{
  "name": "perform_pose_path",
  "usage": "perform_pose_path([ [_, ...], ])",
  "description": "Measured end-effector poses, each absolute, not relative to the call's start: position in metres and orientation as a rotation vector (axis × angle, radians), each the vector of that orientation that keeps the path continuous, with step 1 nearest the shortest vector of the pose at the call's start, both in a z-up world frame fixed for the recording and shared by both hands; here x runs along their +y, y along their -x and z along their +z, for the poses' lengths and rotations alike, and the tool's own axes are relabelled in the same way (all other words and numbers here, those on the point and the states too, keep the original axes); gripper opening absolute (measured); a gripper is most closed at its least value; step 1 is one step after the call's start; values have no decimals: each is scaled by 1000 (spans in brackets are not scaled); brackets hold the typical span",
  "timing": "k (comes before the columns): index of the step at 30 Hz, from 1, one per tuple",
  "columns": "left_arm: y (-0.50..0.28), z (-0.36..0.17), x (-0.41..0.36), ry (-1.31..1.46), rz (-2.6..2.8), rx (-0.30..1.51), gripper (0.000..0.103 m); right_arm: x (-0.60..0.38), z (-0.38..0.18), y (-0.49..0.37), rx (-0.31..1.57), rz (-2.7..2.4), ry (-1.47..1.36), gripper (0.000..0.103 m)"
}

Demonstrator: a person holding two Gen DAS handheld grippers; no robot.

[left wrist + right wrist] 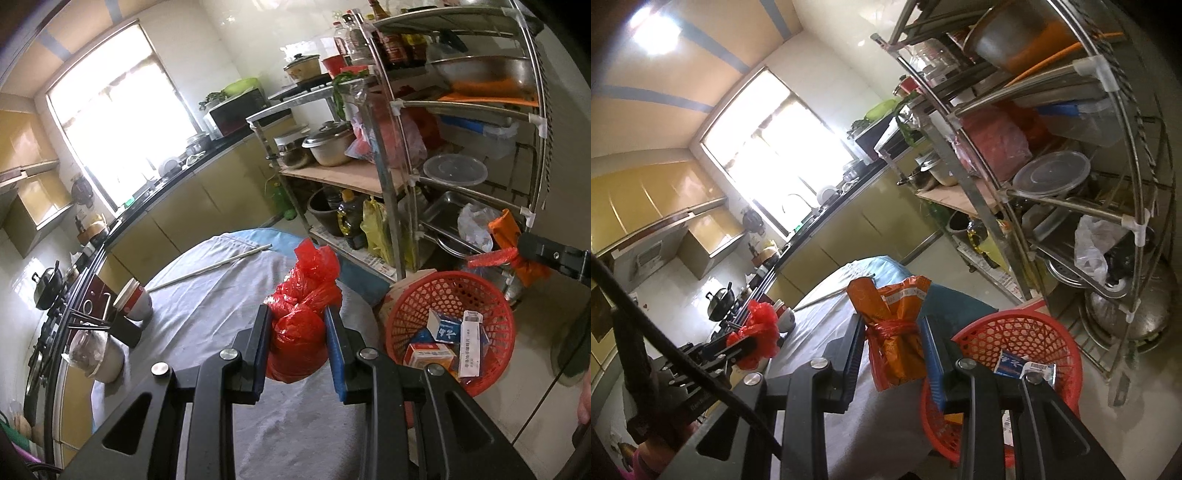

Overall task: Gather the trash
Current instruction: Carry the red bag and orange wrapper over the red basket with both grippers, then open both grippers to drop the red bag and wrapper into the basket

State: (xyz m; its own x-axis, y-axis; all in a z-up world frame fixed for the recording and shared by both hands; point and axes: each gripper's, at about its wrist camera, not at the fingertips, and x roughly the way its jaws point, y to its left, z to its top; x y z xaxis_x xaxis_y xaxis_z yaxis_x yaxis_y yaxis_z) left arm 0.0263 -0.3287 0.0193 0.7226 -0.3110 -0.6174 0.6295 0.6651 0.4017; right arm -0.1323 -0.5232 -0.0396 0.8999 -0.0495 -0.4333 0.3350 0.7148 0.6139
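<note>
My left claw [297, 325] is clamped on a red plastic bag [301, 317], its blue pads pressing the bag's two sides. The bag sits right between the fingers, bulging below them and rising above to a crumpled, knotted top, so its long axis runs forward along the fingers and away from my camera. It hangs over the round table [207, 295] with the grey cloth, near the table's right edge.

My right claw [892, 332] is clamped on an orange packet [894, 328], bound round its middle with red string. The string wrap lies level with the fingertips; the packet's open, ragged end points up and away from the camera, tilted a little left, and its flat bottom hangs toward me. From the left wrist view I see that packet [511, 243] held above the far rim of the red basket [450, 325], which stands on the floor beside the table.

Small cardboard boxes [445, 343] lie in the basket. Two paper cups [135, 301] stand on the table's left side.
</note>
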Motion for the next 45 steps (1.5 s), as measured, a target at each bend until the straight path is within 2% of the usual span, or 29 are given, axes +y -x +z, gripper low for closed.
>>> perform_pose_path([
  [15,-17,2,-346,-656,-623,568,30,-527,-46,142,424,-243,-761,34],
  [45,-11,-62,-367,-705,-717,782,30,-534,-82,147,556,-290,-799,34],
])
